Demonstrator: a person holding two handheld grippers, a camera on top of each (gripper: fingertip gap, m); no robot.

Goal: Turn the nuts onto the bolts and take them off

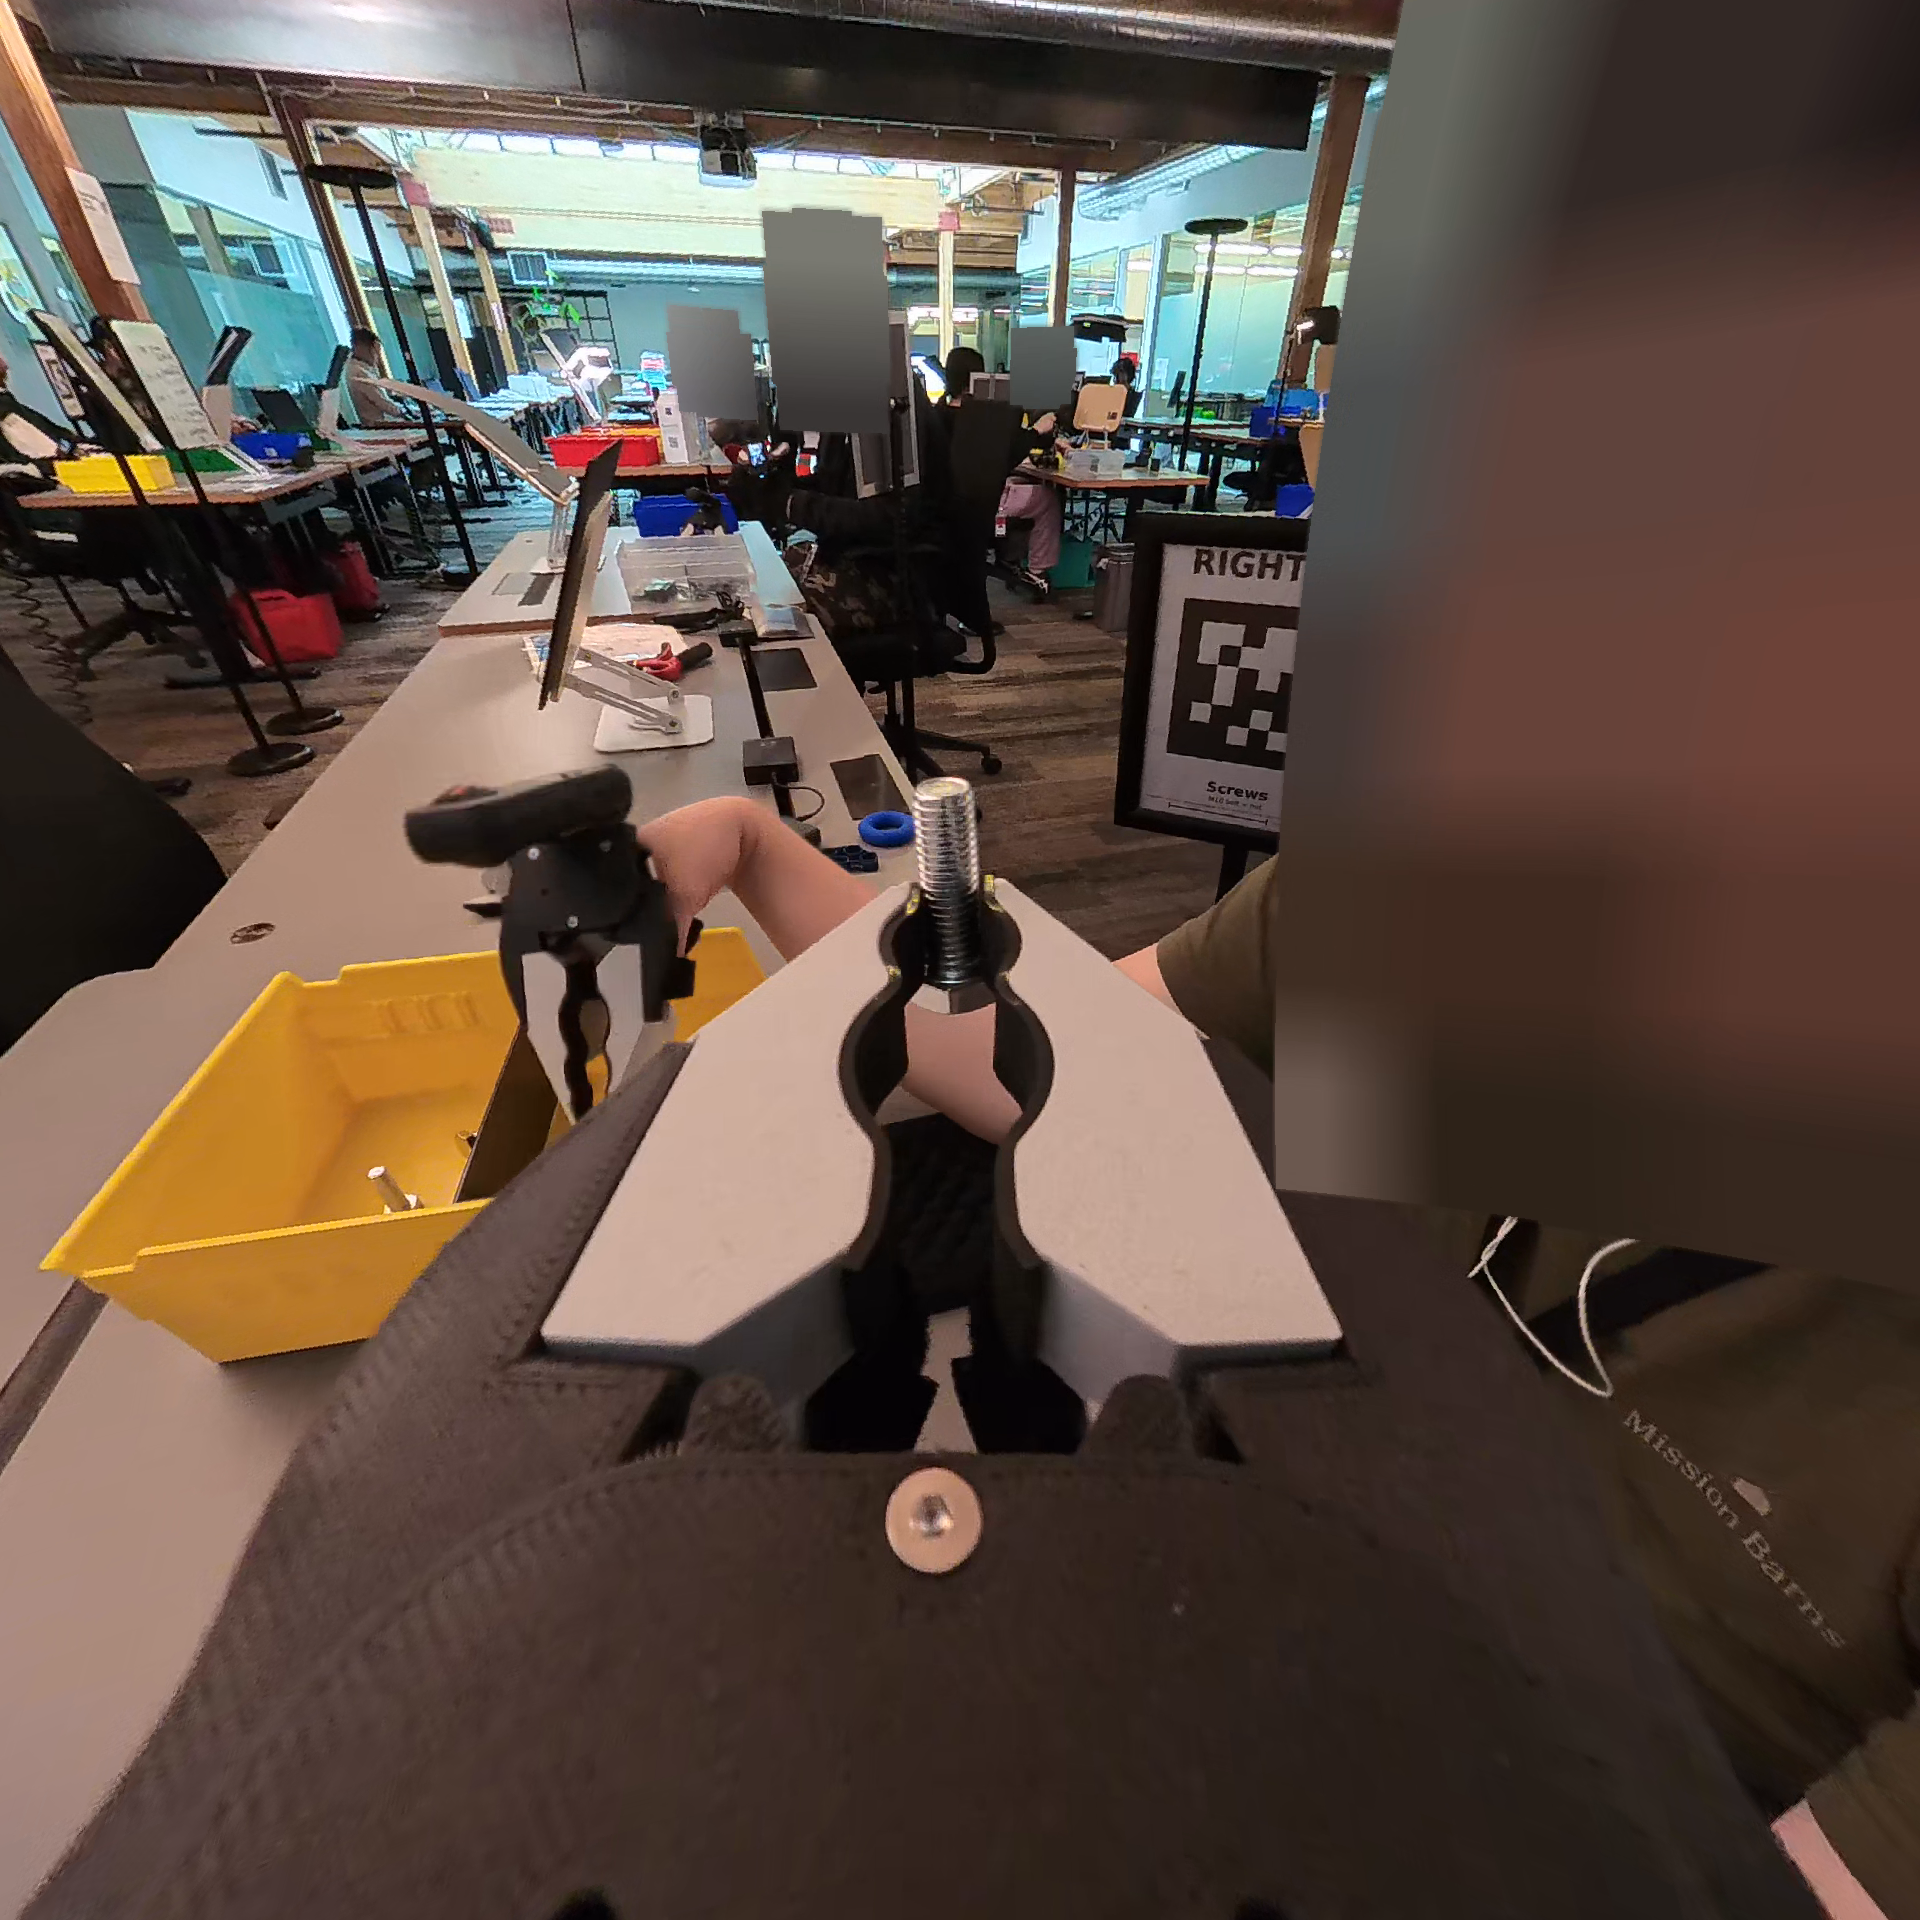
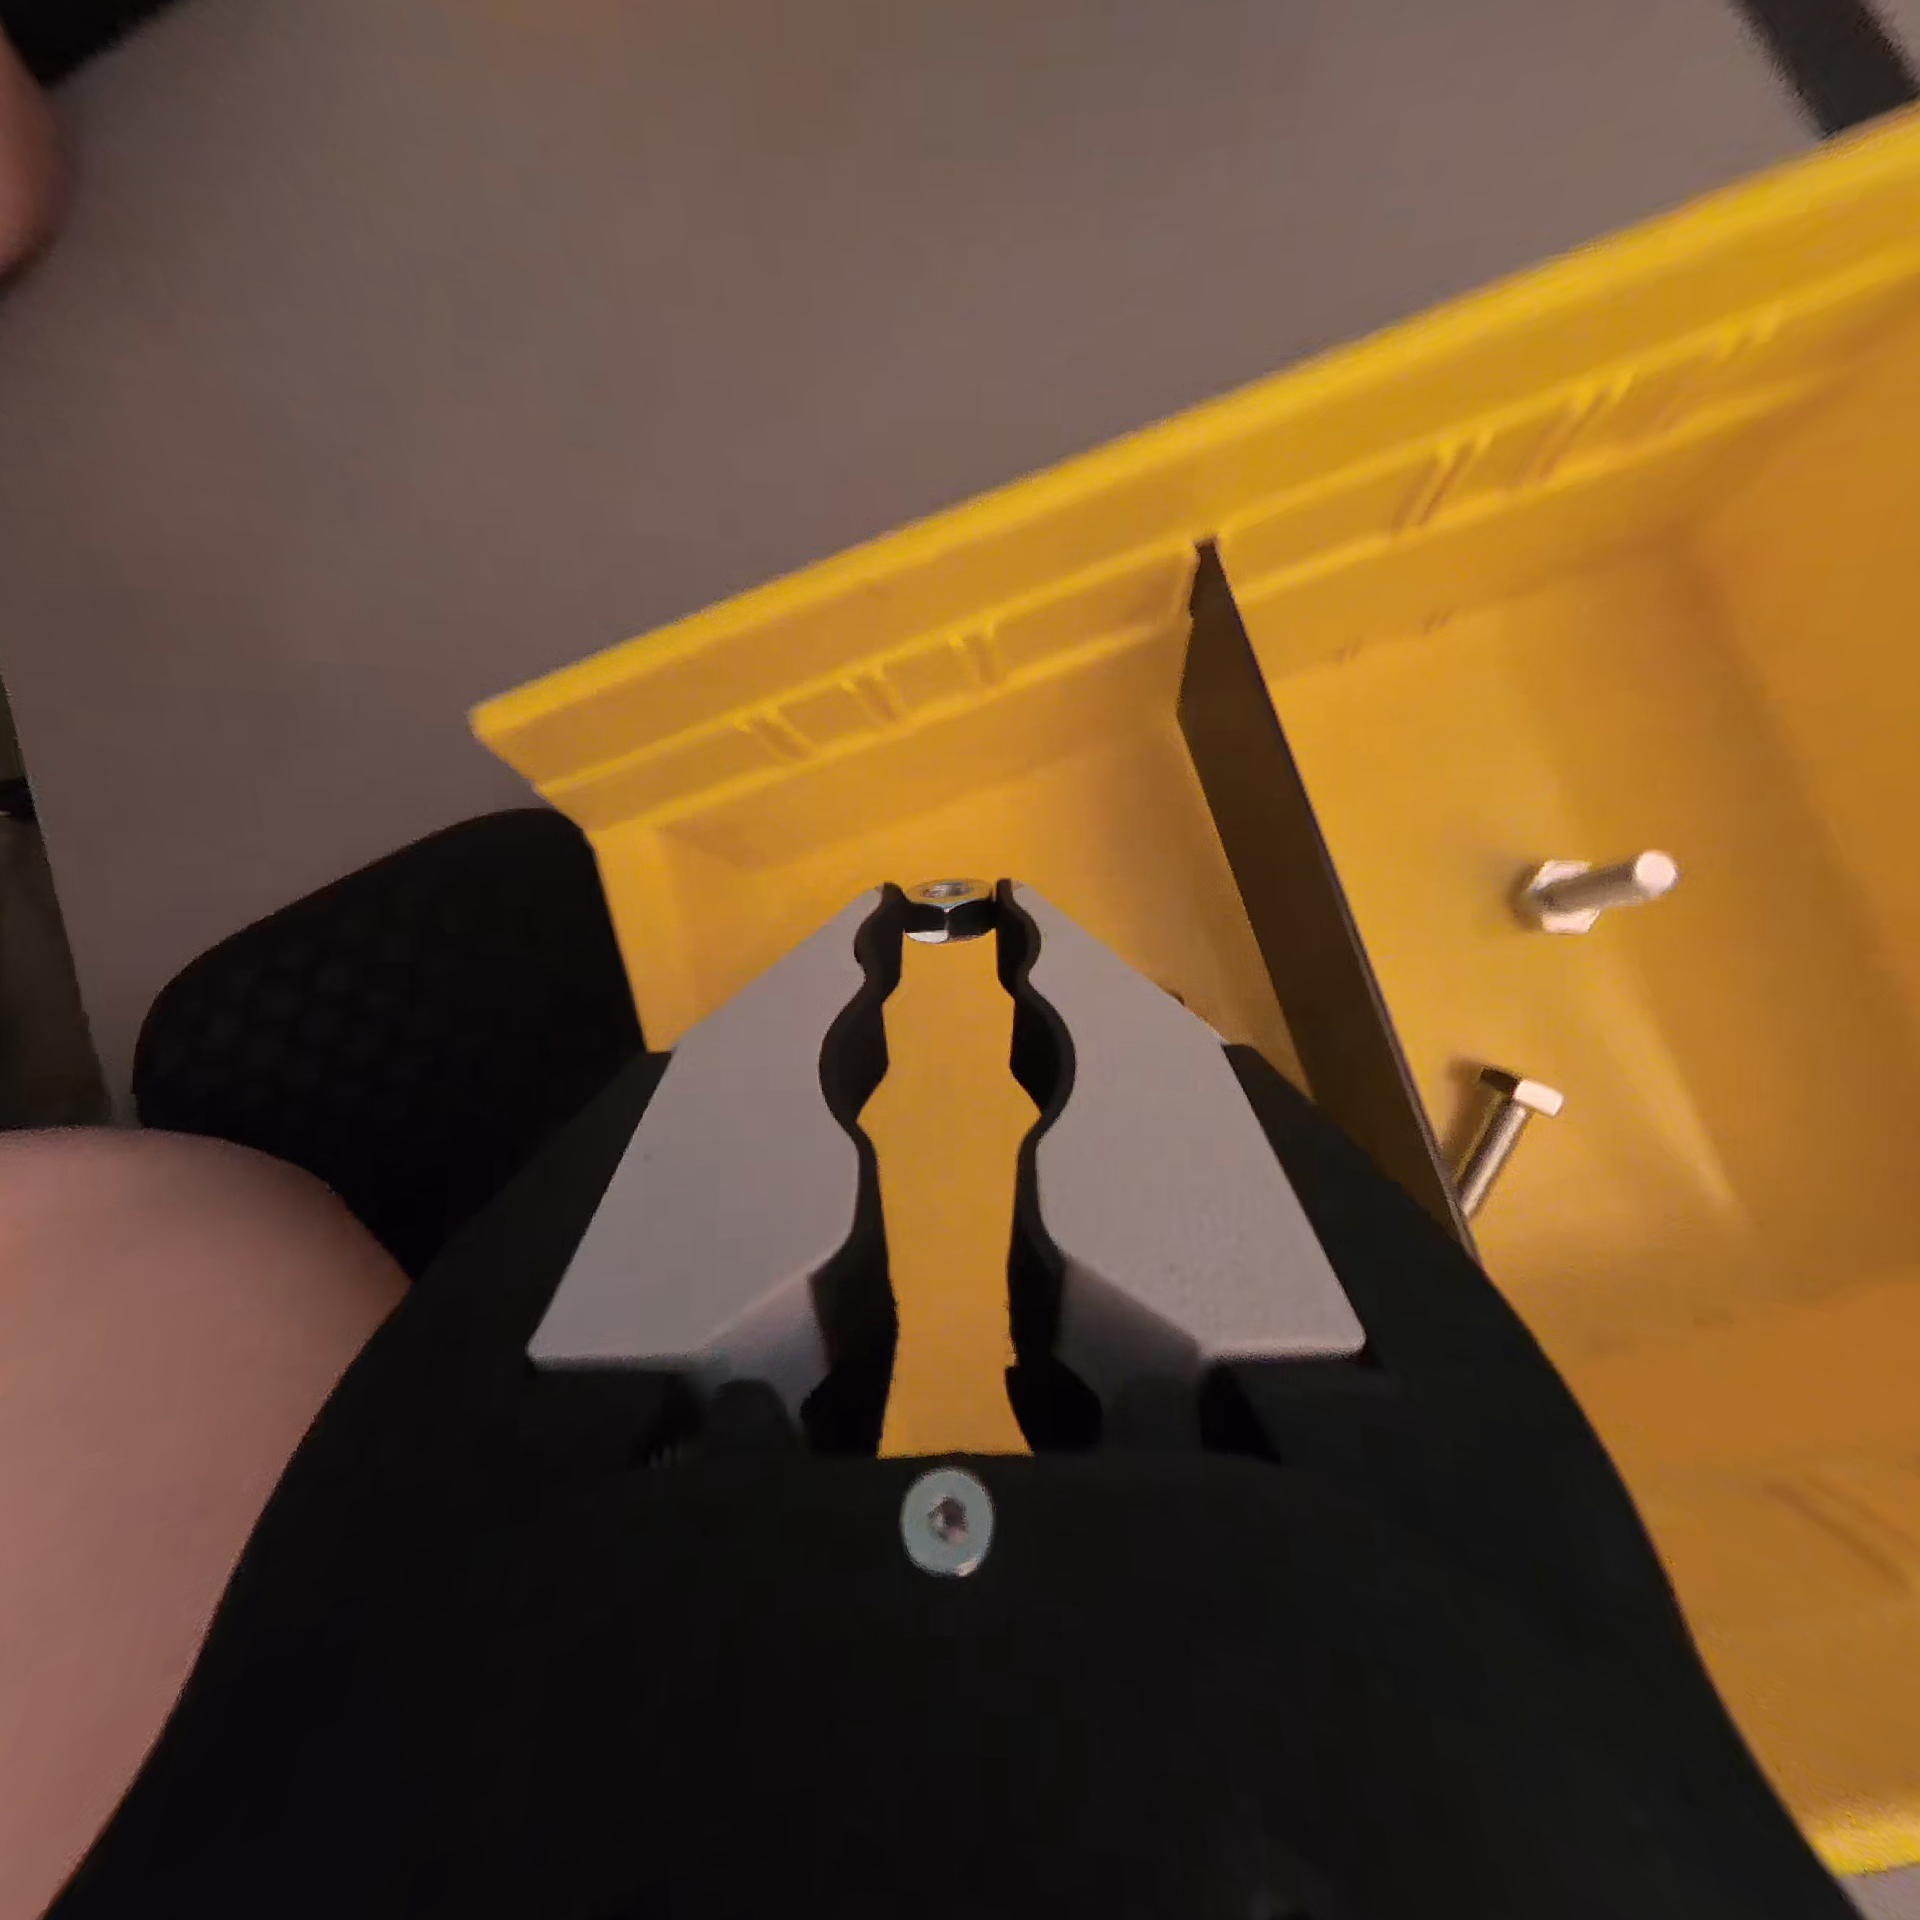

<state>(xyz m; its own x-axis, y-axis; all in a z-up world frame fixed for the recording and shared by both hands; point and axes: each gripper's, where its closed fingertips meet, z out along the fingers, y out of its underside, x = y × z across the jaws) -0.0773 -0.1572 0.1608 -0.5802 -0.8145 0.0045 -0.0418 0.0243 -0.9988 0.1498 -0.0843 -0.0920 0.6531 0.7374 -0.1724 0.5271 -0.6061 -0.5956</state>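
Bolt-wise, a threaded silver steel bolt [image 1: 943, 883] stood clamped upright in the left gripper [image 1: 945, 940] jaws, while the right gripper [image 2: 945, 920] jaws pinched a small silver hex nut [image 2: 944, 911] over the yellow plastic bin [image 2: 1039, 665].

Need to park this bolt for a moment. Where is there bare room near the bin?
Bare grey table lies left of the yellow bin and in front of it. Inside, the divider splits it: the right compartment holds two loose bolts, the left is occupied by the right gripper.
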